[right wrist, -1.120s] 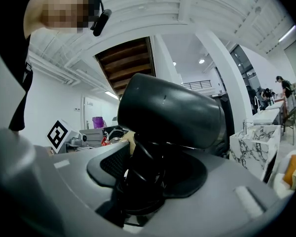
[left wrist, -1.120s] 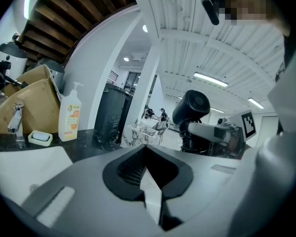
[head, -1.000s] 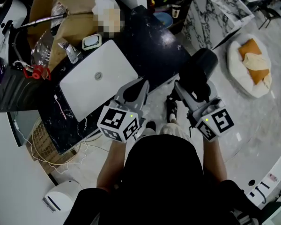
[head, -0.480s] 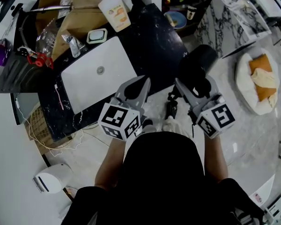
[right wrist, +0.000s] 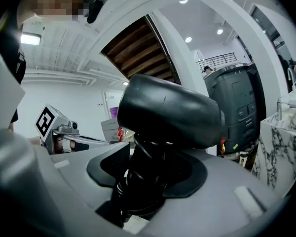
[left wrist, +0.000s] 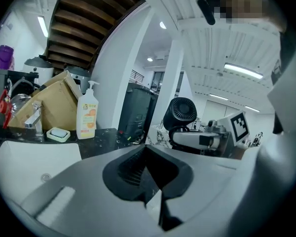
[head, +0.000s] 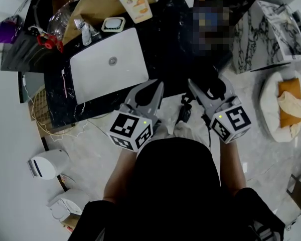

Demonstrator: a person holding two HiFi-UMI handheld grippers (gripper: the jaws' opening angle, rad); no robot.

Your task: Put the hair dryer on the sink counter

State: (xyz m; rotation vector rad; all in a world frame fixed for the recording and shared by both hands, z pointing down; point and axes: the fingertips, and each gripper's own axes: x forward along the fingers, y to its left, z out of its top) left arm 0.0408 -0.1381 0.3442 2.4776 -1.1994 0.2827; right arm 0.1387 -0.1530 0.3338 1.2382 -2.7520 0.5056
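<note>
Count stands at two grippers, one hair dryer (right wrist: 167,113), and one dark sink counter (head: 165,44) carrying one white basin (head: 108,67), one faucet (head: 86,30) and one soap bottle (head: 134,1). From the head view the dryer's black barrel is hard to separate from the dark counter edge, and the jaws hide most of its handle. Right gripper (right wrist: 147,179) is clamped narrow on that handle, holding the dryer in the air just off the counter's front edge; left gripper (left wrist: 149,149) has its jaws together on nothing.

Person is wearing black top (head: 173,185) | left tool (head: 157,87) is carrying grey jaws, black-white marker cube (head: 130,130) | right tool (head: 208,88) is looking alike
</note>
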